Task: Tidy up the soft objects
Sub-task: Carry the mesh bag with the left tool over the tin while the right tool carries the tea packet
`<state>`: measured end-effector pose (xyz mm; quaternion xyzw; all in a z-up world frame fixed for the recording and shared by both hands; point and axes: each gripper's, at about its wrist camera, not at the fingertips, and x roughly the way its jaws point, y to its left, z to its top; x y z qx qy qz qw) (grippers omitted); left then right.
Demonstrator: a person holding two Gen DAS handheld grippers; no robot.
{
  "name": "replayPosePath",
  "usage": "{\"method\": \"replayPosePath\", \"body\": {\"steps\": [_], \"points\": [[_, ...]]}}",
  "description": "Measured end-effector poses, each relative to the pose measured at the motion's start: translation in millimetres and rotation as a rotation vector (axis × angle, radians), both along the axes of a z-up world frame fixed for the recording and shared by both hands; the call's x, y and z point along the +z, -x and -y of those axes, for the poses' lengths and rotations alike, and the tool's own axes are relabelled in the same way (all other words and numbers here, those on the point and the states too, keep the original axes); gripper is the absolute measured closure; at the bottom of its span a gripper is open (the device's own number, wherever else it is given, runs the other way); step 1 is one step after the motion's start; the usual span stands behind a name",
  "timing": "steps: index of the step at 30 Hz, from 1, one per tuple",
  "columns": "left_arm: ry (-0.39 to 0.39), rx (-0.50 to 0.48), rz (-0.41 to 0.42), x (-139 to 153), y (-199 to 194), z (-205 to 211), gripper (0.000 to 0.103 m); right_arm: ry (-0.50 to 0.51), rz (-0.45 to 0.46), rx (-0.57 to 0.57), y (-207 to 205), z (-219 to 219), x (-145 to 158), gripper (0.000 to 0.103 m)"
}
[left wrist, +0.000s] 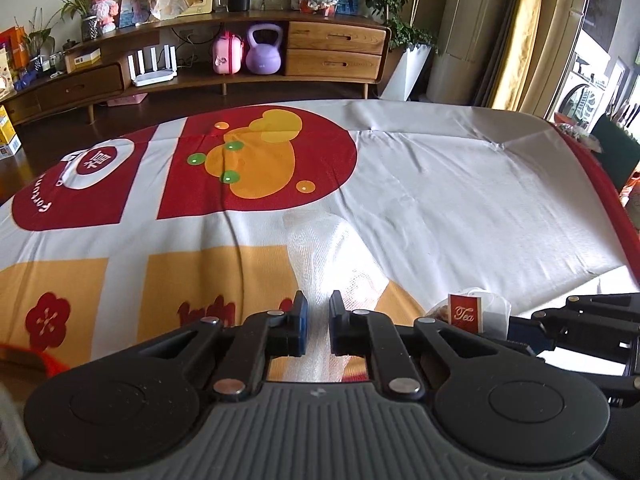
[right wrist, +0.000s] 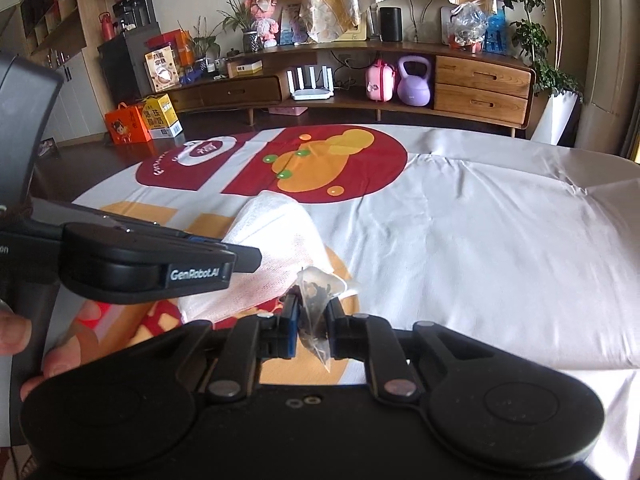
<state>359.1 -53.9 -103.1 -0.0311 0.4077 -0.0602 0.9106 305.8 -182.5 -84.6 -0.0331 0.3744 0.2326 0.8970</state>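
Your left tool (left wrist: 319, 322) is closed on the white mesh cloth pouch (left wrist: 320, 252): both blue pads pinch its near end, and the rest of it trails away from the fingers across the table. The far end looks raised off the cover, but I cannot tell whether any part touches it.

Your right tool (right wrist: 313, 326) is clamped on the translucent pyramid tea bag filled with dark leaves (right wrist: 316, 292). The bag sits between the blue pads, its top corner poking above the fingers and its lower corner hanging below them. In the left wrist view the same bag shows beside the right tool's fingers, with a red square paper tag marked "Tea" (left wrist: 466, 312) in front of it.

The two tools are close together, left tool just beside the tea bag; the pouch lies between them in the right wrist view.

The table carries a white cloth cover printed with red and orange shapes (left wrist: 460, 184). Your fingertips (right wrist: 16, 328) show at the left edge of the right wrist view, under the left tool's body.

Behind the table: a low wooden sideboard (right wrist: 480, 84) holding a purple kettlebell (right wrist: 414, 84) and a pink case (right wrist: 378, 82).
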Motion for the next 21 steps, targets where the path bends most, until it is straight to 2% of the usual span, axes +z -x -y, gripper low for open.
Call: {"method": "replayPosePath", "body": {"steps": [21], "points": [[0.046,0.034,0.032,62,107,-34,0.093,-0.022,0.036,0.052,86,-13,69,0.090]]}}
